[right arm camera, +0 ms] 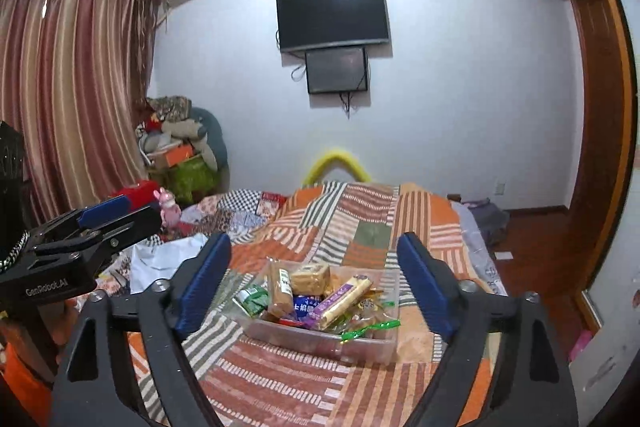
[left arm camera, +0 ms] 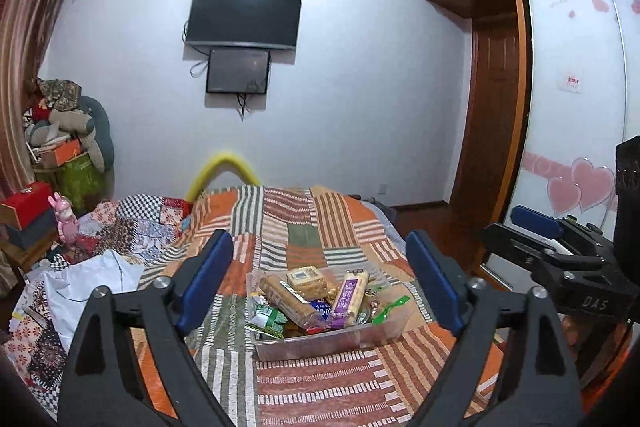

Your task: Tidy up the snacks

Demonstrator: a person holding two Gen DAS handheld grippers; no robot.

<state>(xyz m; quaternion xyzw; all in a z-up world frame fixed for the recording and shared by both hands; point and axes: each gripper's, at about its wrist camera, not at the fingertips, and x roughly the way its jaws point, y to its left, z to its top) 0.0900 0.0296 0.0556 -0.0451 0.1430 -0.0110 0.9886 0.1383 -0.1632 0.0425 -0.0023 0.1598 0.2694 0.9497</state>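
Left wrist view first: my left claw hangs released, jaws spread wide, nothing between them, framing the clear bin that sits on the patchwork bed, snacks heaped inside. The purple-wrapped stick lies with its long axis running away from me, far end tipped a little right; the brown biscuit sleeve slants the other way. Off to the right my right claw shows side-on. Over to the right wrist view: that claw is released too, jaws wide, empty, above the same bin, the purple stick slanting up to the right. I'd judge we're at the approach, nothing picked yet; next I need to descend and close across a packet's short side.
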